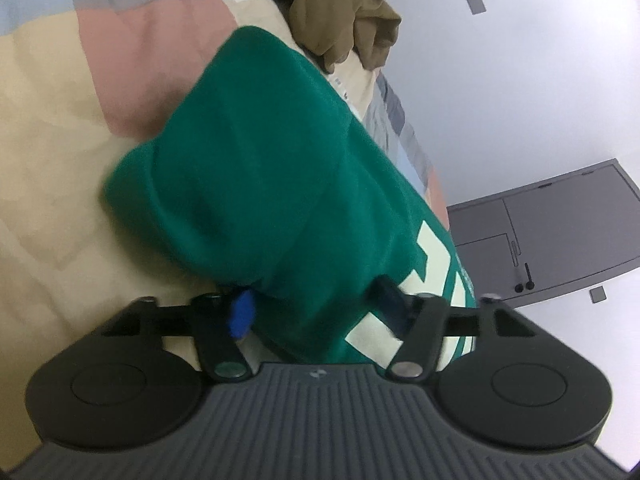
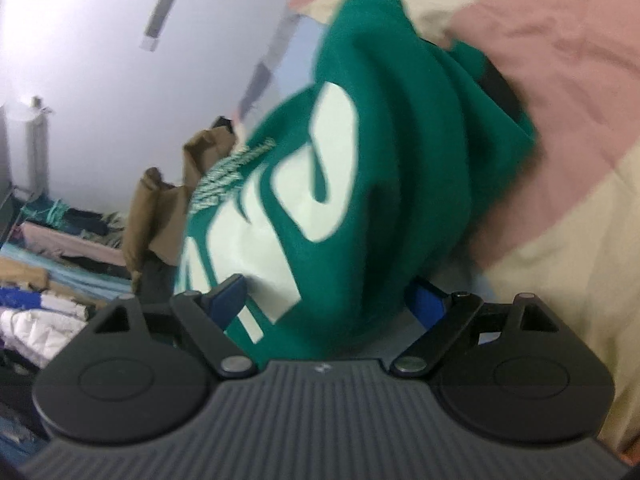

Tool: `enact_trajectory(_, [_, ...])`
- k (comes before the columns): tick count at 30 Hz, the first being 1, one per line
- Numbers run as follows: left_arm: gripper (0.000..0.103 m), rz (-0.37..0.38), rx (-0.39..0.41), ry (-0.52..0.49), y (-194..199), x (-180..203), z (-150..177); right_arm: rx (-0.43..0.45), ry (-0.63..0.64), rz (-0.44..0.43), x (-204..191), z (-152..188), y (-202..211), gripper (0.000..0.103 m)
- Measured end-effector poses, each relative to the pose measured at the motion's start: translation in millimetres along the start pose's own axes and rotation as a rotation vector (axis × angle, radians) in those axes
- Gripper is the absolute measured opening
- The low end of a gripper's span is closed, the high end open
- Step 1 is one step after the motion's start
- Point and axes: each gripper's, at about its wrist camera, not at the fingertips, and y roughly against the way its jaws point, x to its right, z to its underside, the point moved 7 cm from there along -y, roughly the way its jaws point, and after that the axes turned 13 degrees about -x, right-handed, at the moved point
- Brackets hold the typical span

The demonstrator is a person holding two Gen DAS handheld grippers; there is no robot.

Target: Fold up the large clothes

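On a patchwork quilt [image 1: 60, 152] of cream, pink and pale blue blocks, a green sweatshirt [image 1: 260, 184] lies bunched into a thick, partly folded bundle, reaching into both wrist views. Beyond it sits a heap of brown clothing [image 1: 352, 20], with more piled laundry [image 2: 60, 248] at the edge of the right view. The left gripper [image 1: 316, 304] has its blue-padded fingers spread wide on either side of the sweatshirt's near edge; whether they press the cloth cannot be told. The right gripper [image 2: 332, 296] likewise straddles the bundle, its jaws well apart, its grasp just as unclear.

The risk, as a judgement: so thick a wad may slip from a shallow pinch, and the layers may slide apart and undo the fold.

Large cream lettering [image 2: 320, 184] crosses the sweatshirt's chest, but folds and blur make it unreadable; smaller stitched script [image 2: 232, 172] above it is also illegible.
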Motion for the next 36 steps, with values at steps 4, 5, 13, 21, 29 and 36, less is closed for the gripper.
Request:
enact_trajectory(4, [0.044, 0.030, 0.027, -0.044, 12, 9, 0, 0.018, 0.072, -0.072, -19, -7, 10, 0.083])
enact_trajectory(5, [0.042, 0.040, 0.033, -0.056, 14, 13, -1, 0.024, 0.083, -0.091, -23, -8, 12, 0.083])
enact_trajectory(13, [0.038, 0.070, 0.094, -0.147, 14, 39, -25, 0.065, 0.114, -0.133, -36, -37, 8, 0.074])
enact_trajectory(21, [0.038, 0.048, 0.106, -0.145, 2, 31, -40, 0.024, 0.032, -0.070, -7, -40, -16, 0.075])
enact_trajectory(29, [0.090, 0.050, 0.099, -0.118, 18, 29, -19, 0.051, -0.095, -0.078, 7, -18, -6, 0.090])
enact_trajectory(36, [0.099, 0.064, 0.011, 0.039, -10, 7, -18, 0.030, -0.285, -0.131, 31, -6, -23, 0.099])
